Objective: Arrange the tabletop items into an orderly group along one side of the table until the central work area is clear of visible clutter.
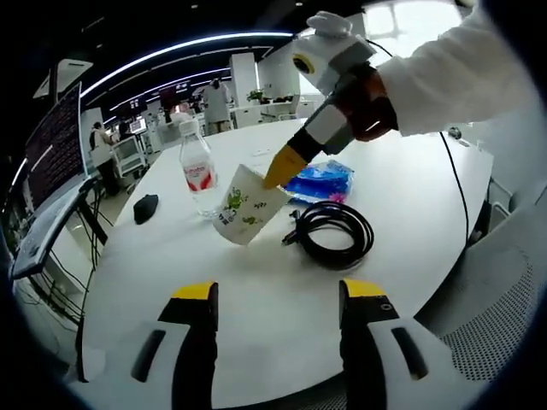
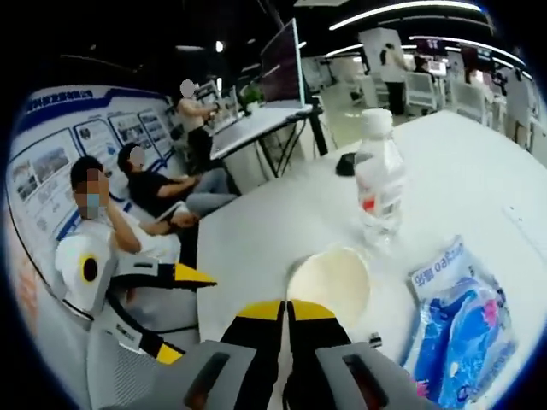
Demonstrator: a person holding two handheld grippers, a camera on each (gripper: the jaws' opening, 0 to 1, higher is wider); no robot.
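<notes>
A white paper cup (image 1: pixel 246 207) with green print is tilted on the white round table (image 1: pixel 282 282), just in front of a clear water bottle (image 1: pixel 197 171). My right gripper (image 1: pixel 282 168) reaches in from the upper right, shut on the cup's rim. In the right gripper view its jaws (image 2: pixel 286 307) pinch the rim of the cup (image 2: pixel 329 278), whose open mouth faces the camera, with the bottle (image 2: pixel 379 184) behind. My left gripper (image 1: pixel 279 295) hovers open over the near table edge, holding nothing. It also shows at the left (image 2: pixel 175 312) in the right gripper view.
A blue packet (image 1: pixel 323 181) lies behind a coiled black cable (image 1: pixel 335 231). A black mouse (image 1: pixel 146 207) sits left of the bottle. A mesh chair (image 1: pixel 487 325) stands at the table's right edge. People sit (image 2: pixel 102 222) beside the table, with desks and monitors beyond.
</notes>
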